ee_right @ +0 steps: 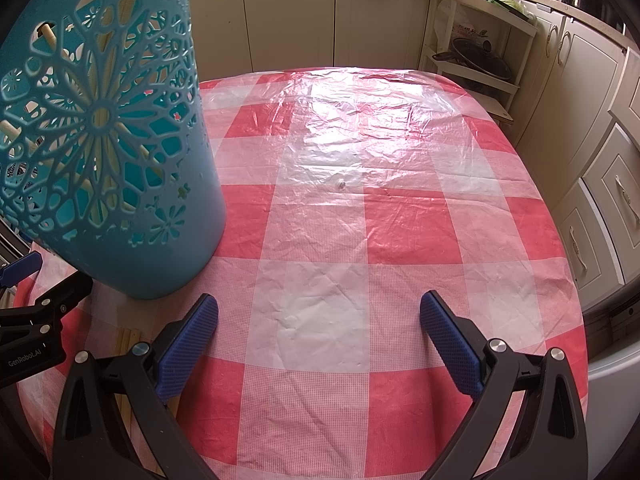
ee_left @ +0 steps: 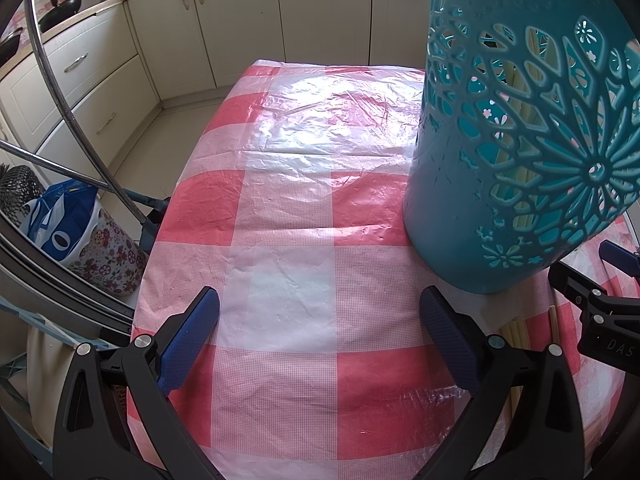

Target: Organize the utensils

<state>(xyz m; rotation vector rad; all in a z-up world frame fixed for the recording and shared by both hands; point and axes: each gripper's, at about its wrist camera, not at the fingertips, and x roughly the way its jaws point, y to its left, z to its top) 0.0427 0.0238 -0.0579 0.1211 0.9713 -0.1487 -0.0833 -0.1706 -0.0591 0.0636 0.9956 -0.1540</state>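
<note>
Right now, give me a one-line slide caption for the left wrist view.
Open left gripper hovers over checkered tablecloth beside upright teal utensil holder containing chopsticks.

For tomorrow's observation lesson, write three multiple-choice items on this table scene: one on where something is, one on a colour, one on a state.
1. Where do the loose chopsticks lie?
A. on the tablecloth near the holder's base
B. on the floor
C. on the kitchen counter

2. What colour is the cut-out utensil holder?
A. yellow
B. teal
C. black

3. How do the left gripper and right gripper stand?
A. both shut on chopsticks
B. one open, one shut
C. both open, holding nothing

Key: 1 A, pale sticks rest on the tablecloth beside the base. 2 B, its walls are teal. 3 C, each pair of blue pads is spread over bare cloth.
</note>
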